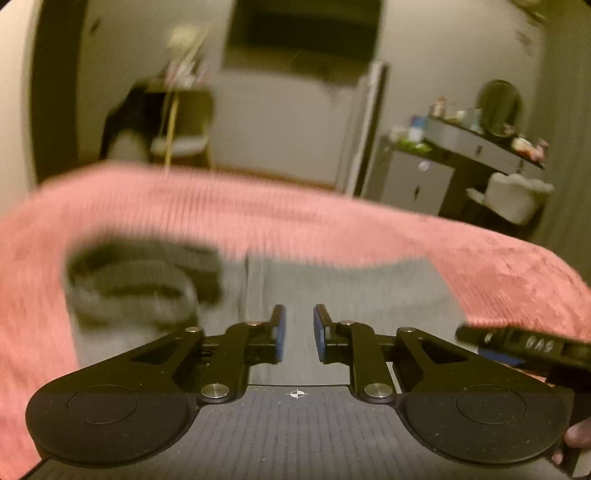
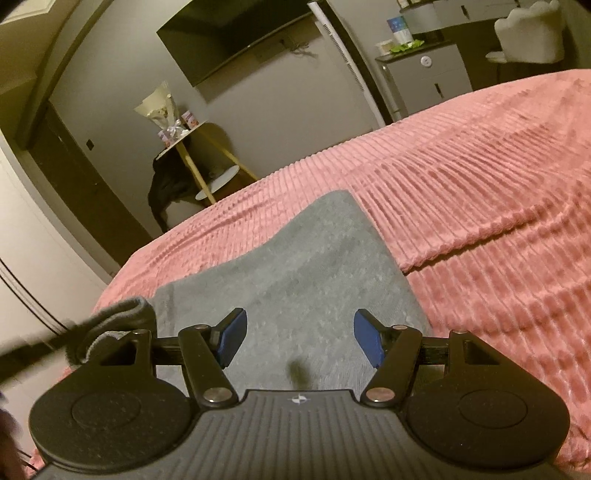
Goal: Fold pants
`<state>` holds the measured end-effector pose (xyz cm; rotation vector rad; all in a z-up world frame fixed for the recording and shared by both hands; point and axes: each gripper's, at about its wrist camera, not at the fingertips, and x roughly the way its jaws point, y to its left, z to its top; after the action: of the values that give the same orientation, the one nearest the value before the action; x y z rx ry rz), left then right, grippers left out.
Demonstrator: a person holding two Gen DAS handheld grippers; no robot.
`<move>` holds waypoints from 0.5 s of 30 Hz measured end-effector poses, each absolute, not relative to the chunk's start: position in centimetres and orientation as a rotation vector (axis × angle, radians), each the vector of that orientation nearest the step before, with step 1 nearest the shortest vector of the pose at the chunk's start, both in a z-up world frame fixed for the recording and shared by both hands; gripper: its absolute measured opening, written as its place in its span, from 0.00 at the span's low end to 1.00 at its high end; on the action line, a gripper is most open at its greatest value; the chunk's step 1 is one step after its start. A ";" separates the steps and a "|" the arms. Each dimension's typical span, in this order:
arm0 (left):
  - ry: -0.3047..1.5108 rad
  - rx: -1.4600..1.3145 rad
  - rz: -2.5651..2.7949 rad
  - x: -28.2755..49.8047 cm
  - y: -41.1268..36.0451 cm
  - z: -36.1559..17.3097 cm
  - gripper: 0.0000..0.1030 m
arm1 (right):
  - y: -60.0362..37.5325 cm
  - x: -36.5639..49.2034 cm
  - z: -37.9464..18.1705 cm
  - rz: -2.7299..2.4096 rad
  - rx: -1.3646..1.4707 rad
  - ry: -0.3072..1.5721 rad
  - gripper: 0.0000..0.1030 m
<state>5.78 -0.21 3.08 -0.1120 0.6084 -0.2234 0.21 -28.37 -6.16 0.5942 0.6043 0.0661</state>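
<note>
Two grippers, left gripper [image 1: 299, 334] narrowly parted and right gripper [image 2: 299, 341] spread wide, both empty, hover as I work mid-fold over gray pants [image 2: 295, 258] near the pink bedspread's [image 2: 480, 184] edge, next needing a fresh pinch.

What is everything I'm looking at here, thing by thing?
pants: one, grey, lying flat on the blanket, dark waistband at the left
blanket: one, pink, ribbed, covering the bed
screen: one, dark, on the far wall
side table: one, pale wood, by the wall, wrapped bouquet on top
cabinet: one, grey, far right
chair: one, white, beside the cabinet
left hand-held gripper: one, black with blue pads, open over the pants, holding nothing
right hand-held gripper: one, same colours, open, holding nothing
</note>
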 end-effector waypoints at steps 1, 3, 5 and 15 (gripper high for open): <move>0.632 -0.149 -0.183 5.5 0.6 2.2 0.43 | -28.4 0.2 -6.2 0.082 0.598 0.605 0.63; 0.643 -0.233 -0.085 4.6 3.3 1.0 0.65 | -28.0 0.4 -6.2 0.123 0.594 0.612 0.63; 0.652 -0.315 -0.007 4.0 6.1 0.7 0.65 | -26.8 0.9 -5.9 0.163 0.526 0.622 0.63; 0.578 -0.599 0.428 0.6 19.9 1.4 0.77 | -17.5 3.0 -4.7 0.379 0.086 0.532 0.73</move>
<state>0.62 19.94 1.37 -0.5992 0.5776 0.4285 3.04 -17.54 -4.67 0.0858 0.5324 0.3793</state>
